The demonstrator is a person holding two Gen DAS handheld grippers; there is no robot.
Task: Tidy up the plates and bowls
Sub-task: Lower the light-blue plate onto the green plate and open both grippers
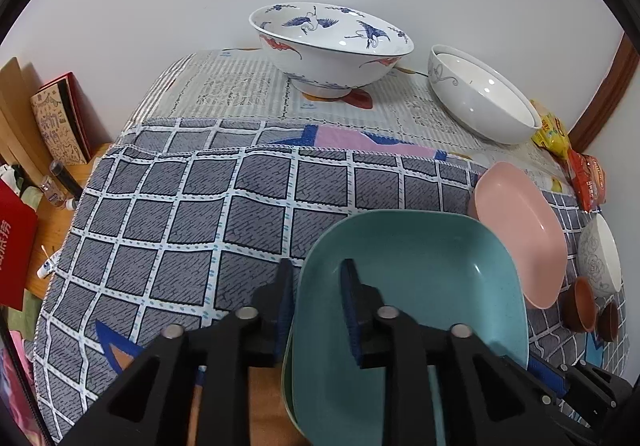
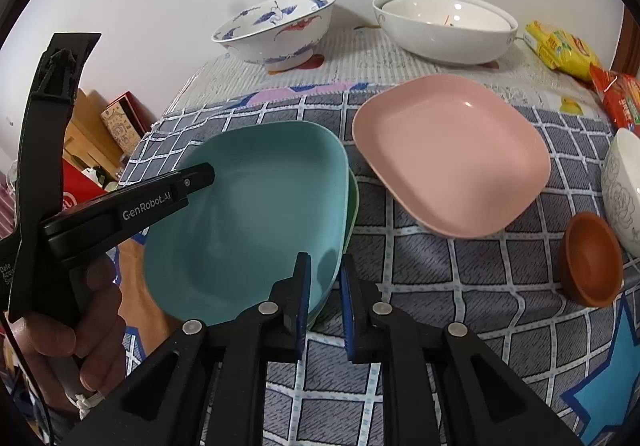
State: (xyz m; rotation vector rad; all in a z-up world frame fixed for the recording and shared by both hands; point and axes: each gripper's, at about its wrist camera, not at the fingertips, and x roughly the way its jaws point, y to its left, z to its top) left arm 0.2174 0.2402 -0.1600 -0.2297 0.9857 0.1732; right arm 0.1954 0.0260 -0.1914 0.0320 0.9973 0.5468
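Your left gripper and right gripper both straddle the stacked teal plate rims, jaws slightly apart, released. Next, fetch the pink plate.

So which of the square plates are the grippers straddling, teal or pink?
The teal plate, stacked on a pale green one. Both grippers have its rim between their jaws, left gripper and right gripper. The pink plate lies apart, untouched.
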